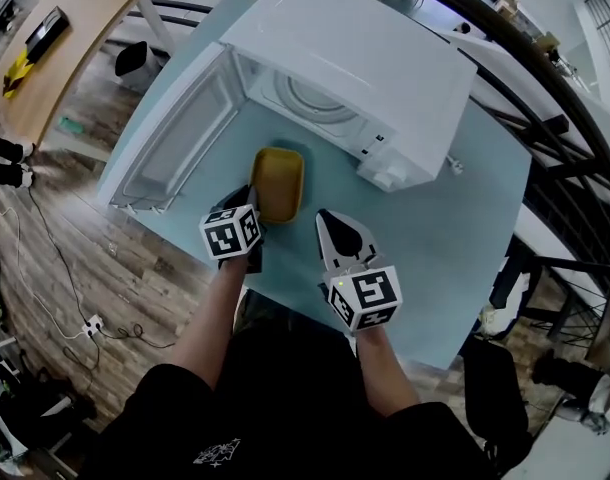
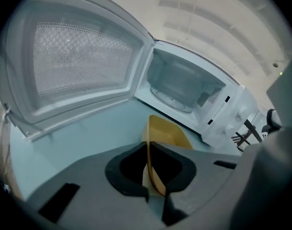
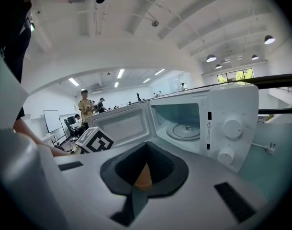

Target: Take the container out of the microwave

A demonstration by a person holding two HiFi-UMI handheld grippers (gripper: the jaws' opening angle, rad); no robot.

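White box microwave oven [image 1: 355, 58] stands at the far side of the pale teal table [image 1: 435, 238]. Its door [image 1: 175, 138] is swung fully open to the left. The cavity shows only the round glass turntable [image 1: 310, 98].

The shallow yellow rectangular plastic container [image 1: 278, 180] is outside the oven. It rests on the table just near of the open cavity, long axis running near to far.

Left gripper [image 1: 251, 206]: at the container's near-left corner. In the left gripper view the jaws are clamped on the thin yellow wall [image 2: 167, 133], and the rim runs up between the pads [image 2: 177, 164].

Right gripper [image 1: 333, 226]: just right of the container, apart from it, pointing far toward the oven front. In the right gripper view the jaws are closed tip to tip. A sliver of yellow shows through the gap behind the tips; nothing gripped.
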